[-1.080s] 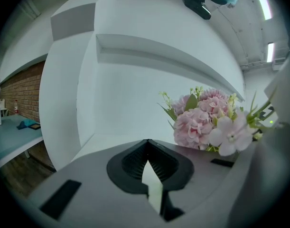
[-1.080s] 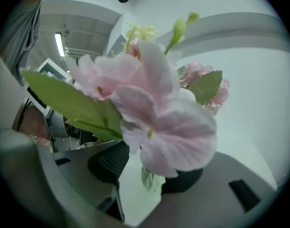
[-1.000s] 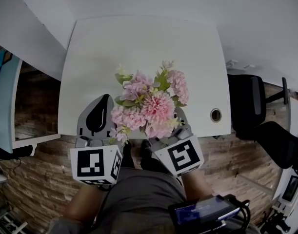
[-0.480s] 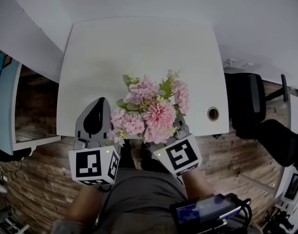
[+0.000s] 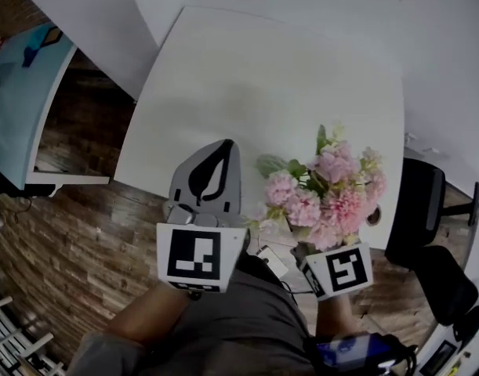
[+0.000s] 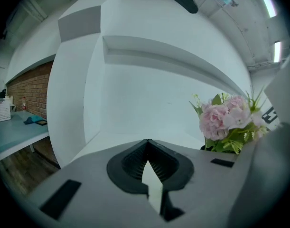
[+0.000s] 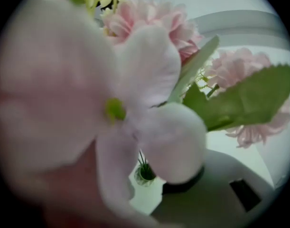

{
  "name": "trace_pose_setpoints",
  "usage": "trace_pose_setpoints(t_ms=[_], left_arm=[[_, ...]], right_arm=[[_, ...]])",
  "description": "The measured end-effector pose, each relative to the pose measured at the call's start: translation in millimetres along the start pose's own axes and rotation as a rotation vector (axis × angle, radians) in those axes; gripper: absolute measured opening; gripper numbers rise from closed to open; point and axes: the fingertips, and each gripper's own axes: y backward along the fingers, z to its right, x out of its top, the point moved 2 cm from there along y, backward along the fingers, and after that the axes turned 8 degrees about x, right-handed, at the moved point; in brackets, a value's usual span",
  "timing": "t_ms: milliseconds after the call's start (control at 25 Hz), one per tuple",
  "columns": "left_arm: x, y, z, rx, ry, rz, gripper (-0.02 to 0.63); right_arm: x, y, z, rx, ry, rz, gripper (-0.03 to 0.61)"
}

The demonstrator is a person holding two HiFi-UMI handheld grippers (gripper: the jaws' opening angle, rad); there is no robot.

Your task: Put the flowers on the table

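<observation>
At lower right of the head view, over the near edge of the white surface (image 5: 247, 84), the bunch of pink flowers with green leaves (image 5: 327, 194), judged light and crushable, is pinched by its stems in the right tongs (image 5: 313, 249), while the left tongs (image 6: 147, 142) are pressed together, empty.

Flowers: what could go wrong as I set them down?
The flowers hang over the table's near edge; released here, they might topple off. Petals fill the right gripper view, so the hold of the right gripper can't be checked there.
</observation>
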Motion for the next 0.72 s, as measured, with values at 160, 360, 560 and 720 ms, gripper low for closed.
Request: trace_pose_setpoints(t_ms=[160, 360, 560, 720], left_arm=[[4.4, -4.2, -11.0, -0.009, 0.037, 0.013, 0.008], [-1.2, -12.3, -18.9, -0.027, 0.086, 0.017, 0.008], [-10.2, -18.7, -23.1, -0.029, 0.117, 0.008, 0.008], [-15.3, -22.9, -26.5, -0.019, 0.107, -0.007, 0.008]], right_arm=[[5.3, -3.4, -2.1, -0.023, 0.012, -0.003, 0.221], [0.3, -8.7, 0.0, -0.045, 0.023, -0.026, 0.221], [1.4, -12.3, 1.9, -0.047, 0.034, -0.04, 0.221], [6.8, -16.7, 0.5, -0.037, 0.033, -0.032, 0.219]])
